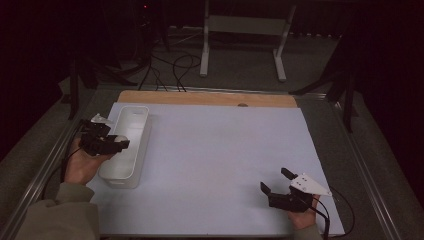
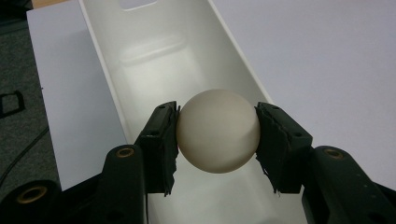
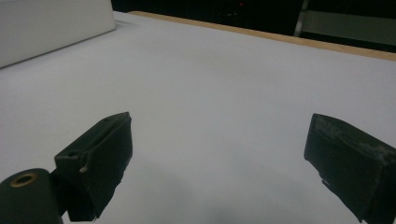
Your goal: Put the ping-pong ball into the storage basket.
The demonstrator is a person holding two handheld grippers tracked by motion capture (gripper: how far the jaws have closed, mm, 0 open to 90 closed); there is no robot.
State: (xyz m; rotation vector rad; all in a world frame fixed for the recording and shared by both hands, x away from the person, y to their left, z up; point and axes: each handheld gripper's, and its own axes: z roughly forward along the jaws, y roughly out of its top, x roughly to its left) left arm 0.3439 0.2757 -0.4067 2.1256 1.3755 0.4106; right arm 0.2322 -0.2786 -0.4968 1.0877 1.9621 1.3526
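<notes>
Left gripper view: your left gripper (image 2: 217, 133) pinches the ball (image 2: 218, 130) w/ both pads over the white bin (image 2: 105, 88), right gripper (image 3: 219, 163) wide open & empty, so ease the squeeze early & it may bounce out.

A smooth, cream-white ball (image 2: 218, 130) sits clamped above the open, long white bin (image 2: 140, 70).

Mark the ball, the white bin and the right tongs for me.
ball (image 2: 218, 130), left gripper view, centre of its front face.
white bin (image 1: 141, 131), high view, right wall.
right tongs (image 1: 274, 181), high view, gap midway between the open tips.
</notes>
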